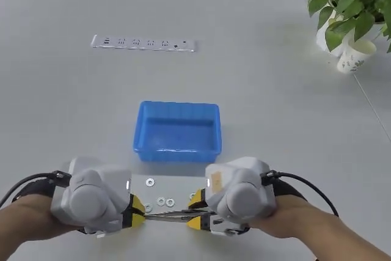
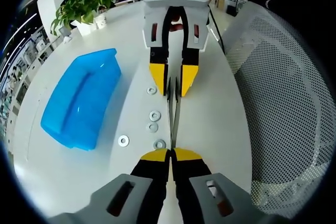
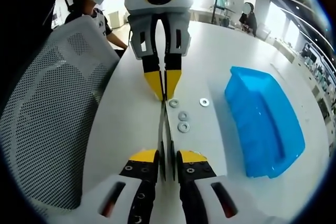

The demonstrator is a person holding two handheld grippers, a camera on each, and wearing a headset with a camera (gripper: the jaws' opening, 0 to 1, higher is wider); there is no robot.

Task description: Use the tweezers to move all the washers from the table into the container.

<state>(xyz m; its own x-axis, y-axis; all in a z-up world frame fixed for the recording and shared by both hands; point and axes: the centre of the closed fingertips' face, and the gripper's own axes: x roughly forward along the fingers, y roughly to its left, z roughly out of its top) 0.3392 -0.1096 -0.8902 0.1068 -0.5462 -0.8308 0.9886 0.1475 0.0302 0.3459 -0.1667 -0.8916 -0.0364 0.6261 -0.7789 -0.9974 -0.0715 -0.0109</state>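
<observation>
Left gripper [image 2: 171, 155] is clamped on one end of the tweezers [image 2: 172, 129] and right gripper [image 3: 169, 157] is clamped on the other end, nose to nose, with the tweezers stretched between them. Five washers [image 2: 155, 115] lie loose on the table [image 1: 275, 120] just beside the tweezers, on the container side. The blue container [image 1: 177, 107] sits open side up just past the washers.

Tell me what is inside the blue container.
Only its bare blue floor shows in the blue container; no washers inside. The washers lie on the table. Its near wall hides a strip of floor.
</observation>
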